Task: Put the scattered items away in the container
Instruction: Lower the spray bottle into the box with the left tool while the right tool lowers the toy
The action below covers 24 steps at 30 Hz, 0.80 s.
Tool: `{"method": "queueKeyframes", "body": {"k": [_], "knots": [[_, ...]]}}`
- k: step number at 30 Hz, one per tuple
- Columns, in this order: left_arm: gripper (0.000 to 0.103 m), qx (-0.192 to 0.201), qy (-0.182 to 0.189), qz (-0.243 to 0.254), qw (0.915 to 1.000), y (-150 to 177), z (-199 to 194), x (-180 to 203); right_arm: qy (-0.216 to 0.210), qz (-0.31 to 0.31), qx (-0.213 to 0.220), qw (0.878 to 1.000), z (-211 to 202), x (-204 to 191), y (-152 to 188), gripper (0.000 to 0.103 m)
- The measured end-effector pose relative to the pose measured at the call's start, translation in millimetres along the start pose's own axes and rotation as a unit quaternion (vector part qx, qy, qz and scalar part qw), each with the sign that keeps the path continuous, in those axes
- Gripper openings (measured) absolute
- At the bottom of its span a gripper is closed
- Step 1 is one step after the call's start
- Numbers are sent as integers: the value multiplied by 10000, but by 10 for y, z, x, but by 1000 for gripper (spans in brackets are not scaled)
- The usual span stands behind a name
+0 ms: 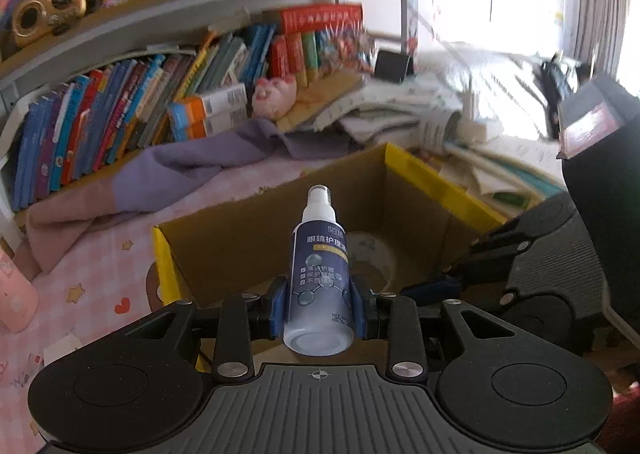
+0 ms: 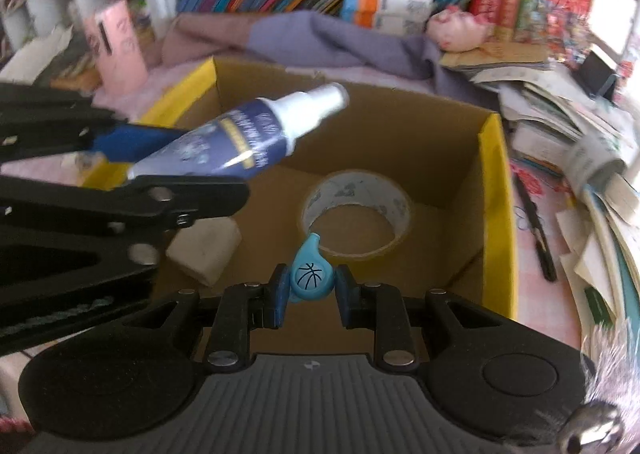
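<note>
My left gripper [image 1: 319,306] is shut on a dark-blue spray bottle [image 1: 320,274] with a white nozzle and holds it over the open cardboard box [image 1: 224,238] with yellow flaps. The bottle [image 2: 240,138] and left gripper [image 2: 120,158] also show in the right wrist view. My right gripper [image 2: 311,290] is shut on a small blue teardrop-shaped piece [image 2: 311,274] with a basketball mark, above the box [image 2: 448,158]. Inside the box lie a roll of tape [image 2: 356,210] and a beige block [image 2: 204,250]. The right gripper [image 1: 440,286] shows at the box's right edge.
Books [image 1: 100,118] fill a shelf behind the box. A purple cloth [image 1: 180,162] and a pink pig toy [image 1: 274,94] lie behind it. Stacked papers [image 2: 560,122] and a black pen [image 2: 536,222] lie to the right. A pink container [image 2: 120,42] stands at the left.
</note>
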<state>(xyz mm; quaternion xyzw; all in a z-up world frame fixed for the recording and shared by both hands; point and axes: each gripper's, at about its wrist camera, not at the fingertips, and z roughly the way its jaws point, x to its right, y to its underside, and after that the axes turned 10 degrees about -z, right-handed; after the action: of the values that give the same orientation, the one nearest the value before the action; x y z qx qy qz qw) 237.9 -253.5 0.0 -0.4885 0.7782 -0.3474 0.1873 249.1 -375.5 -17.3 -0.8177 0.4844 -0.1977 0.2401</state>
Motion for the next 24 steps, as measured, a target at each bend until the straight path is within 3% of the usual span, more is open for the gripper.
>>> {"method": "queueKeyframes", "body": {"k": [7, 20, 24], "knots": [[31, -465, -142, -87, 9988, -14, 291, 3, -407, -691, -430, 9959, 207, -20, -80, 23], [31, -722, -222, -323, 9966, -17, 374, -39, -673, -593, -646, 9939, 225, -2, -64, 23], [39, -663, -185, -440, 9967, -14, 333, -57, -679, -540, -606, 9944, 215, 4, -70, 24]]}}
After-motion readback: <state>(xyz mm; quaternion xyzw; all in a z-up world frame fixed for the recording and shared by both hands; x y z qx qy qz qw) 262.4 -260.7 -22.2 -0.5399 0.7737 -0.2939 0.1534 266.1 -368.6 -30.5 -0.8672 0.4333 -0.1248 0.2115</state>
